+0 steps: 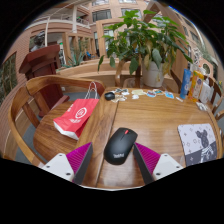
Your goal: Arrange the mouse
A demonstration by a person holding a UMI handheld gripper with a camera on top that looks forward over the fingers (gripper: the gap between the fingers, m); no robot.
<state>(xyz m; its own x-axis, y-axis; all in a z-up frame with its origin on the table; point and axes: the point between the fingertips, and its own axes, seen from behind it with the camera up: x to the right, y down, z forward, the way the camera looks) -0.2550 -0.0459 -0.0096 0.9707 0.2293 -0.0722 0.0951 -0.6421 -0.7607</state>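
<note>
On a wooden table (pixel 150 115) with a red bag (pixel 75 117) at ten o'clock, the black mouse (pixel 121 145), seemingly light, rigid and smooth-shelled, sits unclamped at twelve o'clock between the gripper's (pixel 113 160) parted fingers, best pinched across its flanks.

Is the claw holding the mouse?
No. The claw is open and holds nothing; the black mouse sits on the table between its fingers.

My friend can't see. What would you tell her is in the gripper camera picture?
A black mouse sits on a wooden table between the open gripper fingers, with gaps either side. A red bag lies left, a potted plant stands behind.
</note>
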